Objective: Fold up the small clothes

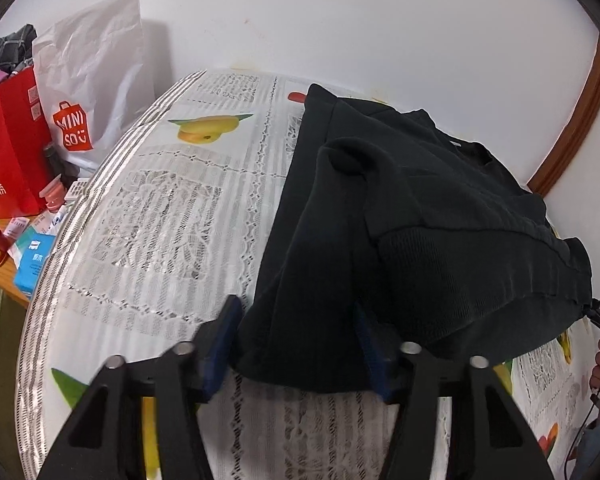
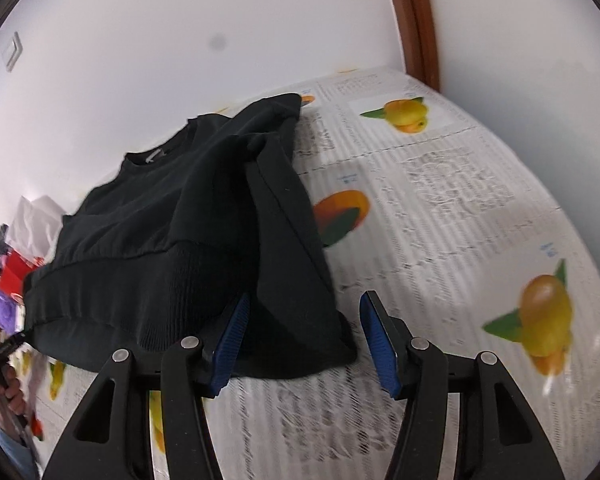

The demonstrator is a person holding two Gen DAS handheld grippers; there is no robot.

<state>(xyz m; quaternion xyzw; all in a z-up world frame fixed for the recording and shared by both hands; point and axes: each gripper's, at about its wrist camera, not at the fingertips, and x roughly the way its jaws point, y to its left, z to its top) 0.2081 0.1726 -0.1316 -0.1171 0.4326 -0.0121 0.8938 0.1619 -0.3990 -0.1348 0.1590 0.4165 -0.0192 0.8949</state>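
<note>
On the round table's lace-and-fruit-print cloth (image 1: 172,216) lies a black knit sweater (image 1: 420,216), sleeves folded inward, ribbed hem nearest. The left gripper (image 1: 296,344) stands wide open astride the near left sleeve end, holding nothing. The right gripper (image 2: 304,340) gapes likewise over the near right sleeve end. Soft, limp and light, the sweater should handle best if pinched at the thick hem corners.
</note>
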